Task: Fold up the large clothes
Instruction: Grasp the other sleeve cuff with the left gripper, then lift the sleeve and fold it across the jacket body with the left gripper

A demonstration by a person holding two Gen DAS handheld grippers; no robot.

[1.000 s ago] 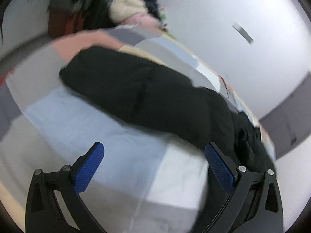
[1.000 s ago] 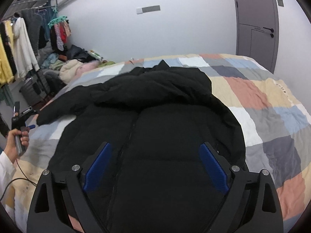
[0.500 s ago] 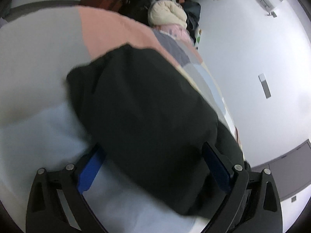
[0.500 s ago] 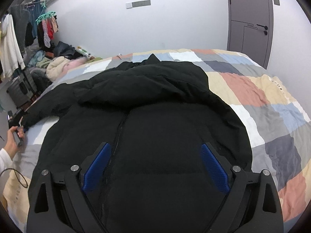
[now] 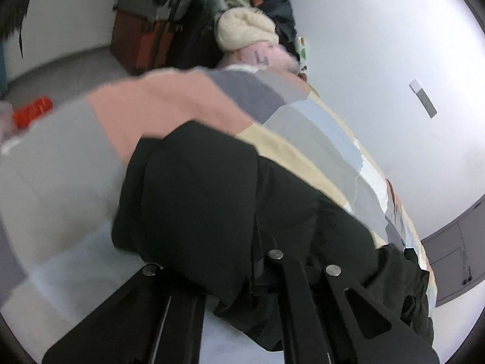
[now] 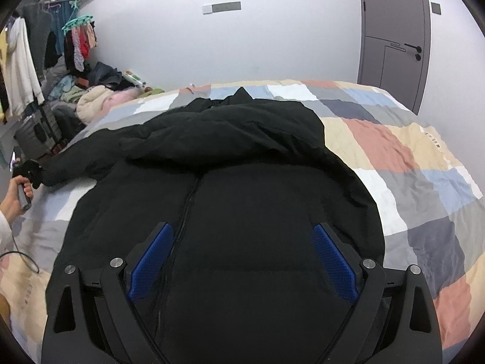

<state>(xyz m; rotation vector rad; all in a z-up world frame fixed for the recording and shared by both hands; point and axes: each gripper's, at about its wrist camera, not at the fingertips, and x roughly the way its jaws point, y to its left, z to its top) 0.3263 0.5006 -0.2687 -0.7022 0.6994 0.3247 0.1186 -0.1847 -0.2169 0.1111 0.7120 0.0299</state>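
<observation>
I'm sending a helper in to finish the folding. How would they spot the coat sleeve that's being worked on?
Find the big bed under the patchwork checked quilt; a black puffy padded coat lies across it, zip up. Its one long black sleeve stretches out sideways to the bed's edge nearest the heap of clothes. Only this sleeve has the left gripper shut on it.

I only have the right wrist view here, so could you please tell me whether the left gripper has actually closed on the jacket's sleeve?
Observer: Yes, the left gripper is shut on the sleeve of the black jacket.
Operator: Thank you. Which part of the sleeve?
Observer: A short way back from the cuff; the cuff end sticks out past the fingers.
Operator: Is anything lying beyond that cuff?
Observer: An orange item off the bed's edge, too blurred to identify.
</observation>
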